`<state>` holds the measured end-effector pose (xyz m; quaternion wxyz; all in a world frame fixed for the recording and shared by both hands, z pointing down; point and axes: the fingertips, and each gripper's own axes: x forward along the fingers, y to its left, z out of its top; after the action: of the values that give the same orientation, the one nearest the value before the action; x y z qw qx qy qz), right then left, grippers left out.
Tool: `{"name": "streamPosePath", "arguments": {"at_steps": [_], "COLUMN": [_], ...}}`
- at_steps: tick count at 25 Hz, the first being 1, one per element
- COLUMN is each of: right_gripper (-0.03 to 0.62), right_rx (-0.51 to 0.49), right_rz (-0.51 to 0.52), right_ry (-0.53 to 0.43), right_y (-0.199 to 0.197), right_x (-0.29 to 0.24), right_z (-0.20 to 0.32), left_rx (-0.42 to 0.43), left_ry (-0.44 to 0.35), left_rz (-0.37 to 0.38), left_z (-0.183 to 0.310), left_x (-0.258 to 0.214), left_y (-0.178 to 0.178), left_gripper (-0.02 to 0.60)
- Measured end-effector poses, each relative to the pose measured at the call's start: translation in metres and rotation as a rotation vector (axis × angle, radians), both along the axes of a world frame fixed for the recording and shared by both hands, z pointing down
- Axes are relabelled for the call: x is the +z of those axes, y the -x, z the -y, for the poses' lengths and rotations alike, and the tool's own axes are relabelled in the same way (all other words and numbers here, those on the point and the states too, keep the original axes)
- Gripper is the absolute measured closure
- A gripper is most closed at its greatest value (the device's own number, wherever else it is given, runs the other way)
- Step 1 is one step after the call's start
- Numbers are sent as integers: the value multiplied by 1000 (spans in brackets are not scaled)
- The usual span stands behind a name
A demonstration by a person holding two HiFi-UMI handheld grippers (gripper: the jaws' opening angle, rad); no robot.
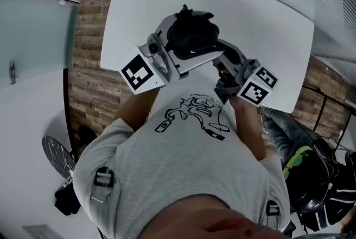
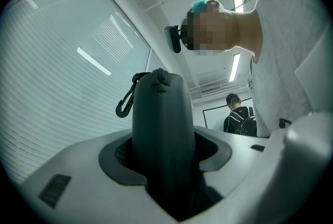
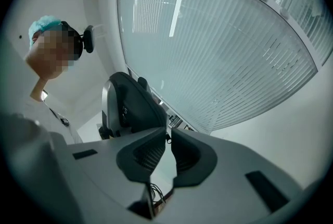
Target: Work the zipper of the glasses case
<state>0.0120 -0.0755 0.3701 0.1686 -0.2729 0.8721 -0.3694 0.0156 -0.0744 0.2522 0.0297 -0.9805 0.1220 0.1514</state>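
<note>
A black glasses case (image 1: 192, 32) is held up in front of the person's chest, above the white table (image 1: 250, 15). My left gripper (image 1: 184, 50) is shut on it. In the left gripper view the case (image 2: 158, 129) stands upright between the pads, with a black clip (image 2: 125, 102) hanging at its top left. My right gripper (image 1: 218, 63) sits just to the right of the case. In the right gripper view its jaws stand slightly apart with light showing through the gap. A tiny dark zipper pull (image 3: 166, 137) sits at the tips, and the case (image 3: 132, 106) is just beyond them.
The table's near edge is close to the person's body. Wooden floor (image 1: 89, 82) shows at the left. Dark bags (image 1: 317, 177) lie on the floor at the right. A person with a backpack (image 2: 239, 116) stands far off. Glass walls with blinds surround the area.
</note>
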Motion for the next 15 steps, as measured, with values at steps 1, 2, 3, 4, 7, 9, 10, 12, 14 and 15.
{"name": "streamPosePath", "arguments": {"at_steps": [1,2,3,4,7,9,10,12,14,15], "right_gripper": [551,550,549,551,545,540,539,539,540,540], "right_rx": [4,9,16,24,52,71,82,108,137,153], "right_rz": [-8,-20,-35,-51,-94,-119,-132,-166,-218,-251], "right_ry": [-3,-8,-13,-18,-25,-31,-36,-53,-78,-93], "right_y": [-1,-3,-4,-6,-13,-18,-20,-26,-33,-37], "right_x": [0,1,2,3,6,8,8,7,6,5], "right_z": [0,0,1,1,2,3,3,4,6,6], "left_rx": [-5,-11,-17,-23,-40,-54,-62,-76,-89,-96], "left_ry": [0,0,2,5,14,20,22,28,34,38], "left_rz": [6,14,20,24,26,28,30,36,41,42], "left_z": [1,1,2,3,6,7,8,10,13,14], "left_x": [1,2,3,5,7,8,9,11,13,14], "left_y": [0,0,0,1,4,8,9,11,13,14], "left_gripper": [330,330,330,330,329,330,330,330,330,330]}}
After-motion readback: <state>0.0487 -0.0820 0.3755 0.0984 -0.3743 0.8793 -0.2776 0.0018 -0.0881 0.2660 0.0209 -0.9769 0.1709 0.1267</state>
